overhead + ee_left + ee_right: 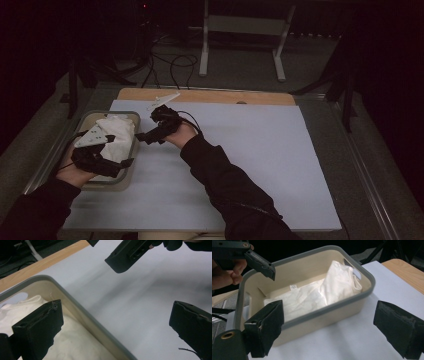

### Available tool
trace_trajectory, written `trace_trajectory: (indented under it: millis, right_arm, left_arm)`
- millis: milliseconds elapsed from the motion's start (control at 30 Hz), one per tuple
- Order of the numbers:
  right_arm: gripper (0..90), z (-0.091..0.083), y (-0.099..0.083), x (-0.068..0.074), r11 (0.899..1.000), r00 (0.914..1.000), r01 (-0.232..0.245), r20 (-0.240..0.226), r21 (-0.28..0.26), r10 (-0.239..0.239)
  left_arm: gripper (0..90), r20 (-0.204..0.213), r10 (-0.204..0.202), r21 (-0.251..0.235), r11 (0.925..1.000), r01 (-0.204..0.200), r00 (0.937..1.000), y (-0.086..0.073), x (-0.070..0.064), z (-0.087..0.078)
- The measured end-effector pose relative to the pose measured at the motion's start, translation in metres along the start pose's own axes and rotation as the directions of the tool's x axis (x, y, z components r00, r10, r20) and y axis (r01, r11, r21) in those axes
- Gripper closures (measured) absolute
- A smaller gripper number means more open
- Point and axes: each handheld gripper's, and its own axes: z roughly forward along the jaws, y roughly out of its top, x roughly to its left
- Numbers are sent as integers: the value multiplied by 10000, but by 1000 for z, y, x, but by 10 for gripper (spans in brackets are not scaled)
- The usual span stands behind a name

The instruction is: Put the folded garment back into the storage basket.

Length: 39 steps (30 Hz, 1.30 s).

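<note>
Left tool hovering over the bin at the left edge of the table, jaws wide apart, one over the white cloth, one past the rim. Right tool just beside the bin's right wall, jaws also apart, holding nothing, aimed at the cloth. Probably so placed for taking the cloth out from both sides.

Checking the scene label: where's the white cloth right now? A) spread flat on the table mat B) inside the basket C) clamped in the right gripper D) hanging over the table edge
B: the white cloth lies bunched inside the basket, and both grippers are open and empty.
</note>
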Motion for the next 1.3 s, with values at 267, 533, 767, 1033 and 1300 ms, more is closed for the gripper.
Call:
trace_trajectory:
  millis: [267,533,767,1033,1300]
  right_arm:
    - [94,-19,-11,-9,10000,9999,-13,171,-10,13]
    - [95,-44,-23,-20,9999,9988,-137,459,-26,139]
    - [95,-67,-35,-29,9999,9975,-93,694,-64,97]
    - [95,-89,-53,-40,9992,9955,-334,878,-198,350]
    - [94,-109,-70,-45,9991,9932,-360,1103,-230,384]
  left_arm:
    - [1,281,189,-67,9998,-187,9994,12,-9,12]
    - [1,556,454,-290,9986,-438,9974,28,-20,25]
    - [1,843,685,-307,9973,-662,9941,37,-29,37]
    - [1,1194,953,-438,9949,-906,9883,51,-41,53]
    - [1,1417,1220,-605,9916,-1144,9824,62,-57,72]
